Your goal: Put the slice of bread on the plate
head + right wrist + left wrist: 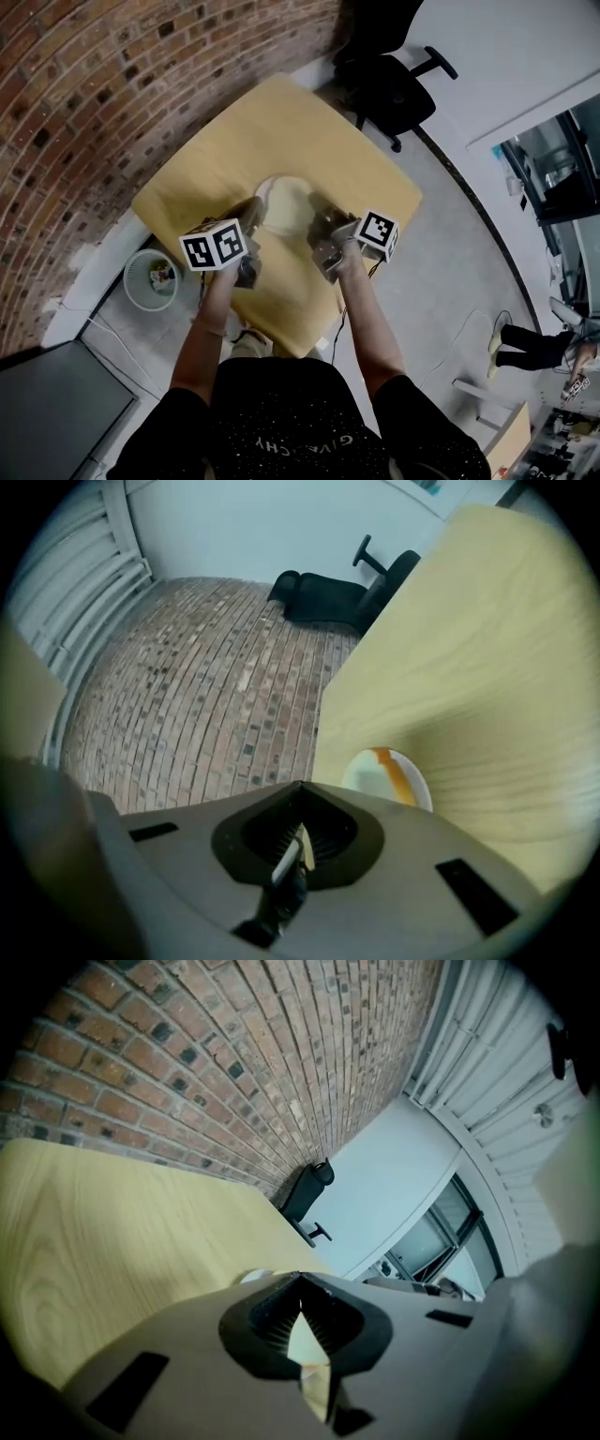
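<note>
A white plate (264, 190) sits near the middle of the pale wooden table (281, 122), with a pale slice of bread (289, 206) lying on it. In the right gripper view the plate (361, 772) shows just past the jaws, and the bread's orange-brown crust (397, 772) crosses it. My left gripper (253, 208) is at the plate's left edge and my right gripper (324, 219) at its right edge. Both are shut with nothing held: the left gripper (300, 1279) and the right gripper (298, 789) each have their jaws meeting at the tips. Only a sliver of the plate (253, 1277) appears in the left gripper view.
A brick wall (94, 84) runs along the table's far left side. A black office chair (389, 89) stands beyond the far corner. A white waste bin (152, 279) sits on the floor at the left, and a person's legs (525, 347) show at the far right.
</note>
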`<state>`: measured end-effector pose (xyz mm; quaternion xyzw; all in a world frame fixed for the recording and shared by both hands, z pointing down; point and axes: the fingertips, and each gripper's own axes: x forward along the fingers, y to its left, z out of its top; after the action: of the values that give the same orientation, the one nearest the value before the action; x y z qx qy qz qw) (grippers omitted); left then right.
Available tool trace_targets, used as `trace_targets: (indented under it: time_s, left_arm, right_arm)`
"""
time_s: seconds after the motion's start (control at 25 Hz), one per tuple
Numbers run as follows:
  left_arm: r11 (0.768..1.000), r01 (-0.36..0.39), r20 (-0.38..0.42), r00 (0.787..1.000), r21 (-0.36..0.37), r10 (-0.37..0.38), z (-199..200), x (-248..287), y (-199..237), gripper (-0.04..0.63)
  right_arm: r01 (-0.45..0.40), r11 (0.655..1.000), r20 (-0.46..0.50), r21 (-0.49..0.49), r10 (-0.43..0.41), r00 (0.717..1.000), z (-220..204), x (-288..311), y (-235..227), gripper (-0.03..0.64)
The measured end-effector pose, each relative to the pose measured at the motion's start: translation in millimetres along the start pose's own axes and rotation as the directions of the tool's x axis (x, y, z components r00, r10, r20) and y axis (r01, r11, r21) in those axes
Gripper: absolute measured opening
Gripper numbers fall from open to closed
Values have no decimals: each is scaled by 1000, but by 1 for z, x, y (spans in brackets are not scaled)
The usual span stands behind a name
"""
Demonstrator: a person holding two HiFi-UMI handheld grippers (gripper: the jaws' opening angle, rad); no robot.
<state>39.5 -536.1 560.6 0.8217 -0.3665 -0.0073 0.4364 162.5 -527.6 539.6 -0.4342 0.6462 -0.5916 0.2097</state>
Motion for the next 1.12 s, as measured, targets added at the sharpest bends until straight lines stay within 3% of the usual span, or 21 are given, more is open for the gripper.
trace_targets:
  time_s: [0.12, 1.12]
  left_arm:
    - [1000, 10, -2, 1000, -29, -10, -5, 1, -2, 11]
    - [999, -2, -32, 999, 48, 3, -15, -8, -20, 11]
  right_arm:
    - [24, 1000, -6, -8, -24, 1000, -4, -4, -6, 12]
    - [10, 1000, -46, -21, -11, 999, -19, -20, -5, 12]
